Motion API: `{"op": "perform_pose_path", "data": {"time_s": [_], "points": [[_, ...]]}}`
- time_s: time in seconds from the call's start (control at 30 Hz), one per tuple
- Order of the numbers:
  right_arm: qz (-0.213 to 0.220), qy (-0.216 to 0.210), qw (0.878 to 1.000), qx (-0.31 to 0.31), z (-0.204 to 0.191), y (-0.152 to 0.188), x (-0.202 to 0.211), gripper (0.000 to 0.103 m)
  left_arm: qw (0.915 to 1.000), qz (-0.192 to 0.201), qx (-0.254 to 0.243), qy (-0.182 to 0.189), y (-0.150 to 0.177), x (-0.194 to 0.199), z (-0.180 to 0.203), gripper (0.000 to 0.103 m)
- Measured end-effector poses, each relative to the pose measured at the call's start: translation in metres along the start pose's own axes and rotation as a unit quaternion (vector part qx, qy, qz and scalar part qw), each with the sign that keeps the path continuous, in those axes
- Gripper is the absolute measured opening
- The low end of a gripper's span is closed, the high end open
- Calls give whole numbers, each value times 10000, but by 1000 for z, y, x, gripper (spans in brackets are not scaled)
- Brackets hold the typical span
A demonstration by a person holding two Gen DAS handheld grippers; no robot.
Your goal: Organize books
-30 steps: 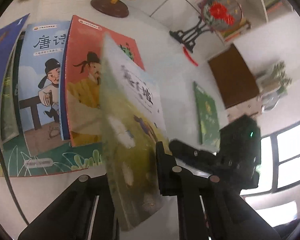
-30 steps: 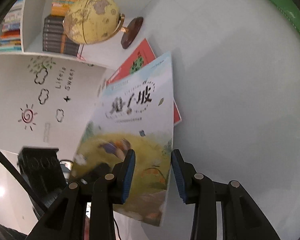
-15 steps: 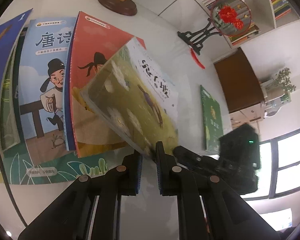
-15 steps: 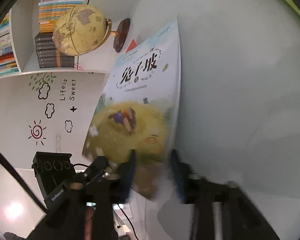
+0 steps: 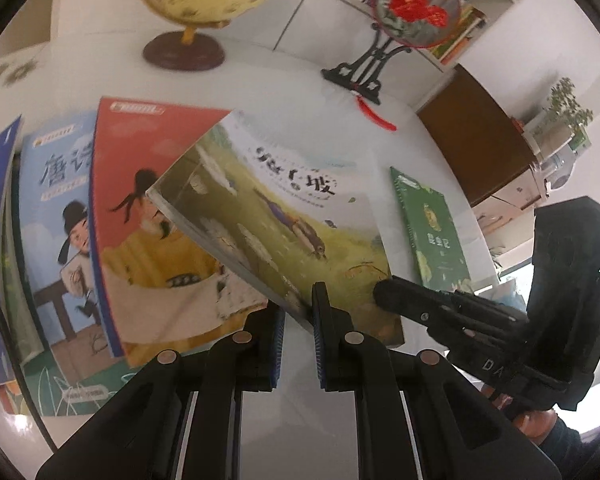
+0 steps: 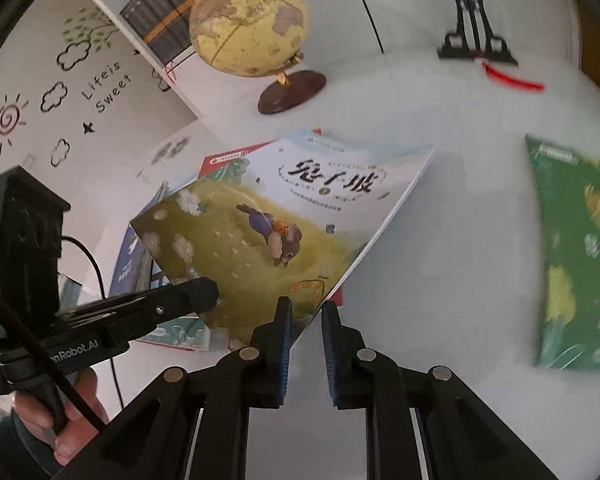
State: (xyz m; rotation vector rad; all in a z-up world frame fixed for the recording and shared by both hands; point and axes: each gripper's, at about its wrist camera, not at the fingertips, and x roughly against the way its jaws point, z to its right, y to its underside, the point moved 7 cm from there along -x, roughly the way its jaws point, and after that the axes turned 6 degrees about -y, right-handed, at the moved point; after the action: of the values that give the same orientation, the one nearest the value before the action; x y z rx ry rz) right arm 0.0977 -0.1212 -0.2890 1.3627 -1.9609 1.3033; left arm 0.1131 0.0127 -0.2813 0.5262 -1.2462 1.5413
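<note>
A: Scanning left to right: a fanned row of books (image 5: 52, 216) lies flat near the desk's (image 5: 260, 80) left edge, the red book (image 5: 148, 216) topmost.

B: And the meadow book (image 5: 284, 216)?

A: Tilted above the red one, one low corner pinched by each tool. The left gripper (image 5: 298, 312) is clamped on the near-left corner; the right gripper (image 6: 304, 316) bites the near-right corner, jaws narrow. Likely a two-point hold so the thin cover does not sag while it is lined up with the row.

B: Further right?

A: The green book (image 5: 432, 224) lies flat and alone toward the desk's right edge, probably next. Globe (image 6: 252, 28) stands at the back edge.
</note>
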Motion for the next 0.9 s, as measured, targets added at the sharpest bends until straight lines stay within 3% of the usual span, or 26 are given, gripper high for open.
{"op": "perform_pose_path", "data": {"time_s": [0.5, 0.9], "points": [[323, -20, 9980, 543, 6, -26, 52, 15, 9972, 434, -586, -173, -23, 11, 67, 11], [736, -265, 9952, 590, 32, -49, 113, 15, 9907, 1066, -836, 80, -62, 33, 150, 11]]}}
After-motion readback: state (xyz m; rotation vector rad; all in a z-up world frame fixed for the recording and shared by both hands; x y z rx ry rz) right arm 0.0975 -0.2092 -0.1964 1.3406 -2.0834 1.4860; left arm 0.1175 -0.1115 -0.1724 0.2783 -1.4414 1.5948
